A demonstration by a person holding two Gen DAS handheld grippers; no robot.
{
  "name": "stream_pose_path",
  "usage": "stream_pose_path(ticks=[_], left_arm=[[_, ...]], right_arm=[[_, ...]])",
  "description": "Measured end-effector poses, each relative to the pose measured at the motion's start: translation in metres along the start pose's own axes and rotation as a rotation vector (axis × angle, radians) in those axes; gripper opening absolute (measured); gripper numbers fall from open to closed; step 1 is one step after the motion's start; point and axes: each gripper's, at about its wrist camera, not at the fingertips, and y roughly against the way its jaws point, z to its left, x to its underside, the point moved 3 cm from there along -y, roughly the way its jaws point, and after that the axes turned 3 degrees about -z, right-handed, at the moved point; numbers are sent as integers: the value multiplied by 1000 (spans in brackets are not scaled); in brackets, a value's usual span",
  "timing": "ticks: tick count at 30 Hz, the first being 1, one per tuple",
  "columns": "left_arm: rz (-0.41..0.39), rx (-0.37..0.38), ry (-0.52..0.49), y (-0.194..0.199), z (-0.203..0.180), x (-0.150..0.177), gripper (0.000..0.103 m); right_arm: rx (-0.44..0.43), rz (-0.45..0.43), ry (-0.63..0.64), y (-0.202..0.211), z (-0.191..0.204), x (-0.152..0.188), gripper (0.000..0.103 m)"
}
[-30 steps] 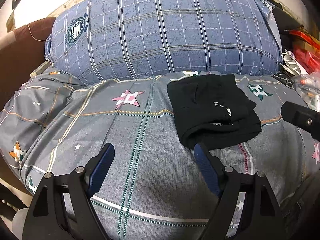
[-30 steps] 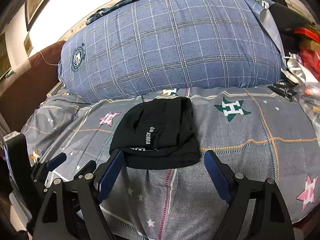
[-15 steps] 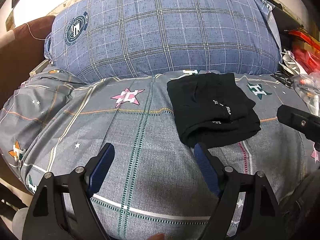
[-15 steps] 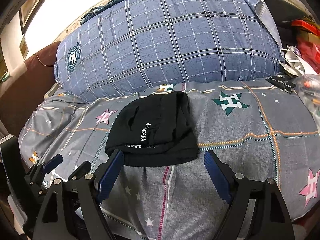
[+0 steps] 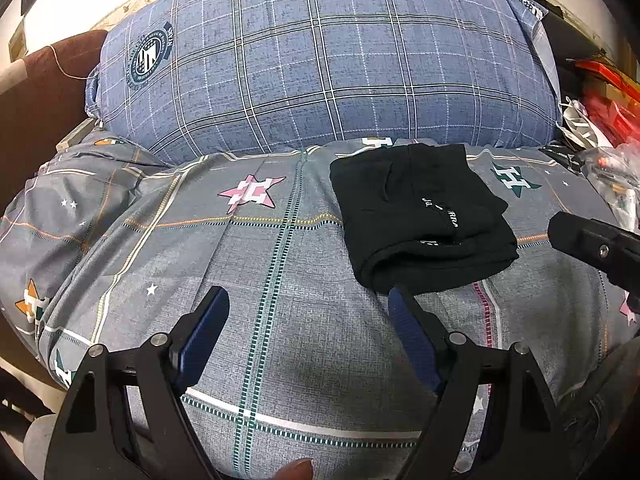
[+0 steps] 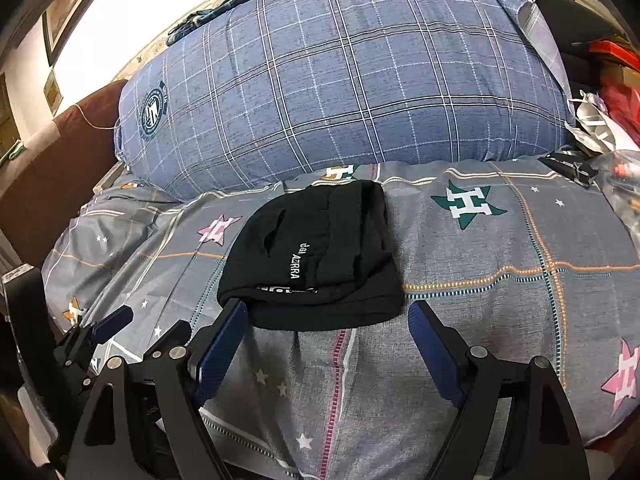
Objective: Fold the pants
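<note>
Centre-right of the left wrist view, black pants lie already folded into a compact rectangular bundle on the grey star-print bedspread, in front of the big blue plaid pillow. I read the folding as essentially done; next move is probably just backing off or squaring the bundle's near edge. My left gripper has jaws apart, empty, over bare quilt. My right gripper is also spread wide, empty, just short of the bundle. Fabric looks soft, matte knit, white lettering, rounded thick folds.
</note>
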Motion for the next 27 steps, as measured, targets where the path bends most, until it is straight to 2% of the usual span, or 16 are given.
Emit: stream_pose_path(ticks=[27], left_arm=[[3,0,-6,-1,-5,-1,82]], right_arm=[[-6,3,11,0,2,0,84]])
